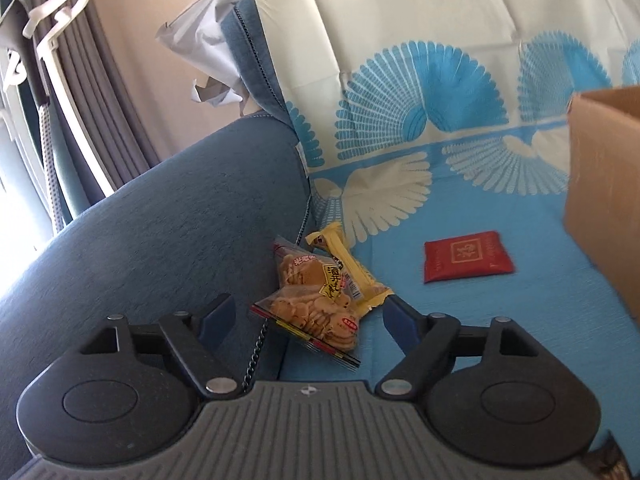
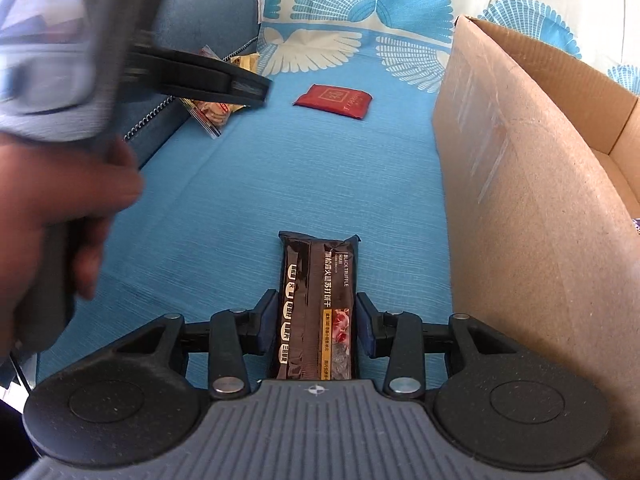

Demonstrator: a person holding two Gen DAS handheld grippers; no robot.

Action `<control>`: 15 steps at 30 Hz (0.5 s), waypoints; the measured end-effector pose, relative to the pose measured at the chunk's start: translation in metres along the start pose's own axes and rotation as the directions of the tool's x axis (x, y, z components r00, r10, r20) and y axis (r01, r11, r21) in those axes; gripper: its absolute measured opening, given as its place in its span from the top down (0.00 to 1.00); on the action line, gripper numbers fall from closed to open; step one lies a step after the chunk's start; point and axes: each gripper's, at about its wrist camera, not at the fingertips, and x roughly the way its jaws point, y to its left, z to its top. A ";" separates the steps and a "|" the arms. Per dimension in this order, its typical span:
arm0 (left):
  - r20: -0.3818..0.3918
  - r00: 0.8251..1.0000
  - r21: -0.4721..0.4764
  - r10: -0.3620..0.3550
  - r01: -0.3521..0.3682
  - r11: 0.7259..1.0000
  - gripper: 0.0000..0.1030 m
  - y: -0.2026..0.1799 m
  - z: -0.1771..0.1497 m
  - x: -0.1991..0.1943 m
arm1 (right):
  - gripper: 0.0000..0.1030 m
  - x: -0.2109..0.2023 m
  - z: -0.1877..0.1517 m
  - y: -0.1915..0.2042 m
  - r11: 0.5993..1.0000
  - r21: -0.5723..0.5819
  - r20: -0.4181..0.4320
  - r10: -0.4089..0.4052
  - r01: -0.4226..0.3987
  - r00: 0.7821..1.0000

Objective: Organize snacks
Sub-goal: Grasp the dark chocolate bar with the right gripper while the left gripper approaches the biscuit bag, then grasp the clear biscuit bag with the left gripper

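Observation:
My left gripper [image 1: 306,312] stands open and wide over the seam between the sofa arm and the blue cloth. A clear packet of round crackers [image 1: 312,300] lies between its fingertips, untouched by the pads, with a yellow packet [image 1: 348,264] half under it. A red flat packet [image 1: 466,256] lies further right. In the right wrist view my right gripper [image 2: 316,316] is shut on a long dark brown cracker packet [image 2: 316,280] just above the cloth. That view also shows a hand [image 2: 52,208] holding the blurred left gripper, the cracker packet [image 2: 210,114] and the red packet [image 2: 334,98].
An open cardboard box [image 2: 520,160] stands close on the right, its wall beside the right gripper; its corner [image 1: 604,184] shows in the left wrist view. The blue sofa arm [image 1: 160,208] rises on the left. A fan-patterned cloth [image 1: 400,80] covers the seat and backrest.

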 end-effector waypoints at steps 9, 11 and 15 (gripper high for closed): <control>-0.040 0.997 0.096 0.069 -0.065 0.993 0.08 -0.022 0.009 0.037 | 0.59 0.006 -0.001 -0.002 1.000 -0.001 -0.007 -0.004 0.004 1.000; -0.078 0.992 0.132 0.098 -0.087 0.987 0.08 -0.027 0.009 0.050 | 0.59 0.006 -0.001 -0.002 1.000 -0.002 -0.007 -0.005 0.005 1.000; -0.111 0.986 0.216 0.126 -0.100 0.971 0.08 -0.036 0.006 0.067 | 0.58 0.006 -0.002 -0.001 1.000 -0.006 -0.005 -0.009 0.009 1.000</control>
